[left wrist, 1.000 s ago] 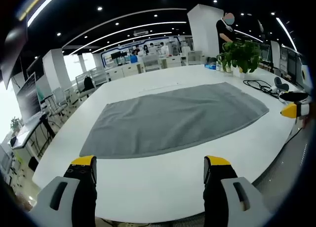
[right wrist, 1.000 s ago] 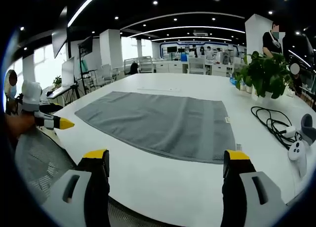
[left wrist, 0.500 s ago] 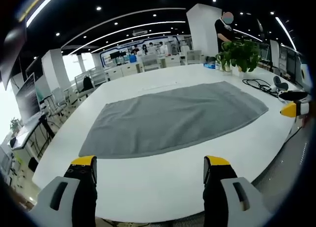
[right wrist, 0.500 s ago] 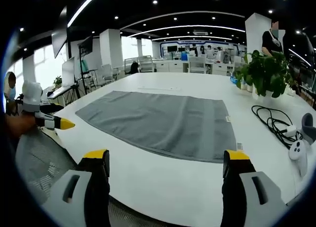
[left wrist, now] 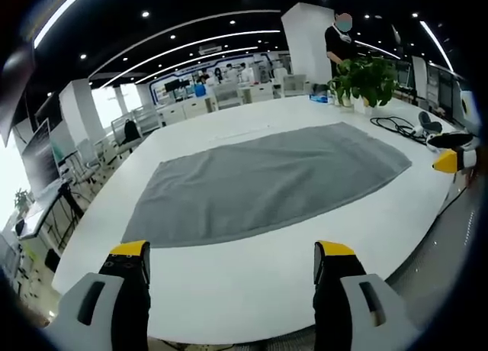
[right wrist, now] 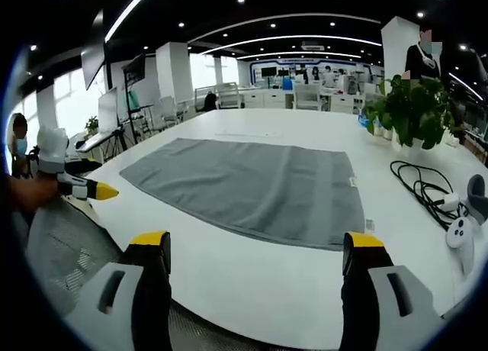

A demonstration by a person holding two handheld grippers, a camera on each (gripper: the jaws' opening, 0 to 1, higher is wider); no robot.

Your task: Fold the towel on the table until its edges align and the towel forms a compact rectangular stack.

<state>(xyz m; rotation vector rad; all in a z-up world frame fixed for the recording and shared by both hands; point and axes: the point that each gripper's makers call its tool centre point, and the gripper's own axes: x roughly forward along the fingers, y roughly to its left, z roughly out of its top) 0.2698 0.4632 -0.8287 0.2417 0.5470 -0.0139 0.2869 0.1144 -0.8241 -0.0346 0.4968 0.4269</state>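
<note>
Grey towel lay flat and unfolded on the white surface.
Left gripper and right gripper hovered at its 6 o'clock edge, jaws released, holding nothing.

Lying flat as soft, matt grey woven cloth towel, faintly ribbed in bands along its length. Showing beneath it a smooth white table top with a slight satin sheen, catching ceiling lights. Looking like moulded plastic: matt black gripper fingers with glossy yellow tips over pale grey housings. Trailing as thin, rubbery black cable, beside glossy white plastic controller.
</note>
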